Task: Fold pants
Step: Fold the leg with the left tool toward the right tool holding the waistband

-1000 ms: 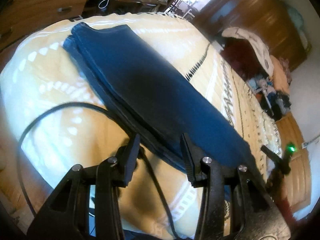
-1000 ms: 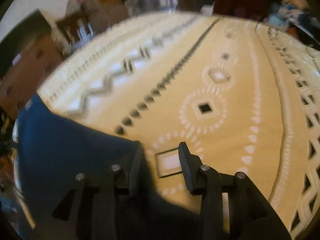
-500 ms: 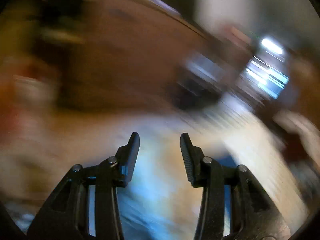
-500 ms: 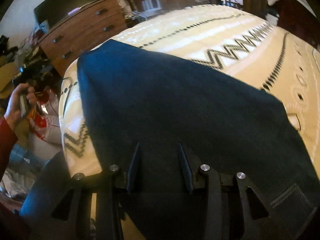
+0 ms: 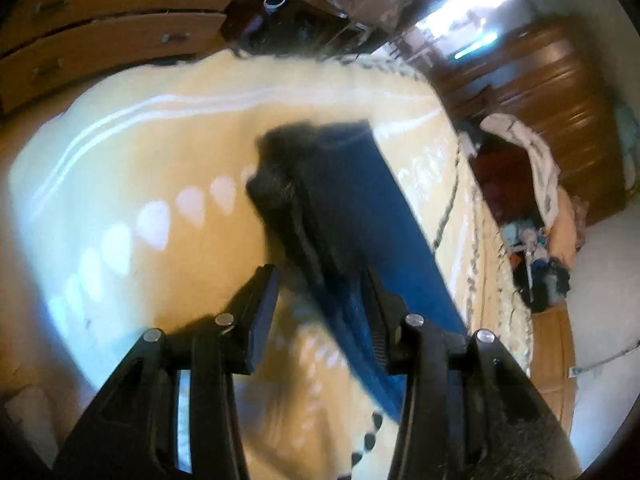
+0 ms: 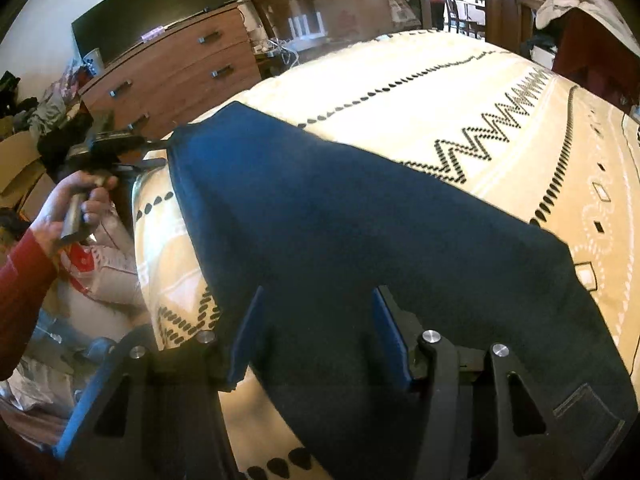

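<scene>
Dark blue pants (image 6: 360, 220) lie folded lengthwise on the cream patterned bedspread (image 6: 460, 92), a back pocket (image 6: 588, 408) at the near right. My right gripper (image 6: 316, 320) hovers just over the near part of the pants. Its jaws are opening and only flat fabric shows below the gap. A hand in a red sleeve (image 6: 24, 280) holds my left gripper (image 6: 160, 152) at the pants' far left corner. In the left wrist view the pants (image 5: 360, 208) run away as a blurred strip. There my left gripper (image 5: 318, 292) stands open, the fabric edge beside its right finger (image 5: 376, 300).
A wooden dresser (image 6: 172, 68) with a dark screen (image 6: 152, 8) on top stands beyond the bed's far left. Bags and clutter (image 6: 100, 264) lie on the floor beside the bed. A wardrobe (image 5: 560, 112) and piled clothes (image 5: 532, 160) stand along the far side.
My right gripper swung from the bare bedspread to over the pants, then widened its jaws. The left wrist view swept round in a blur and now looks along the pants.
</scene>
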